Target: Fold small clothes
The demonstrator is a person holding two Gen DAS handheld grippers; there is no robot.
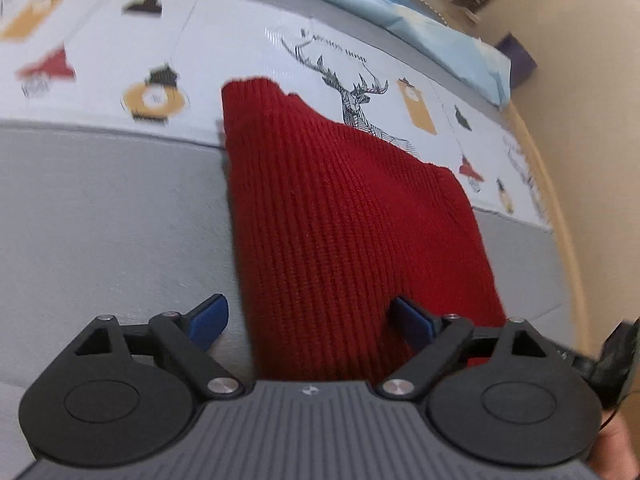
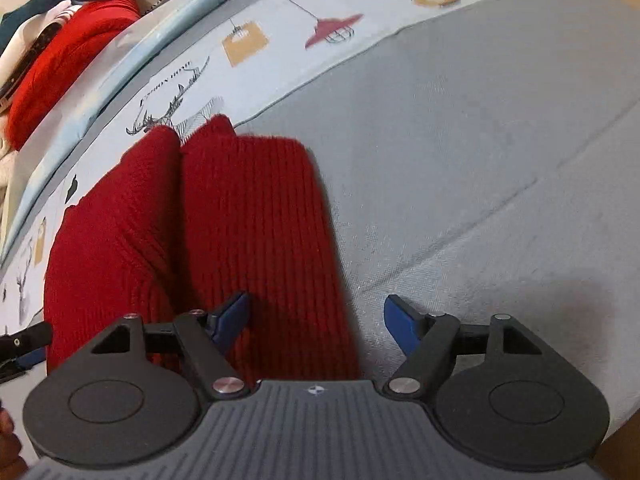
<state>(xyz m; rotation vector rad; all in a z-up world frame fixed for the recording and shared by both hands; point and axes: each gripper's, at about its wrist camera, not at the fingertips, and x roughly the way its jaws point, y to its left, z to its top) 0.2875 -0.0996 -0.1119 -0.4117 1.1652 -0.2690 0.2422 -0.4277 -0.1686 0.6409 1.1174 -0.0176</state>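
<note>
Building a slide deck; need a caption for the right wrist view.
Open right gripper poised over the near edge of a folded red knit garment on a grey sheet.

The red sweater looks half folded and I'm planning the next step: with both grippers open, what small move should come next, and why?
Probably close both grippers on the near edge of the red sweater. The left gripper and right gripper both stand open astride its near corners, holding nothing, and it lies as a long strip on the grey sheet, seemingly ready for folding away from the grippers.

Each tool [image 1: 311, 322] [image 2: 316, 320]: black linkages, blue pads, silver screws, ribbed grey body.
</note>
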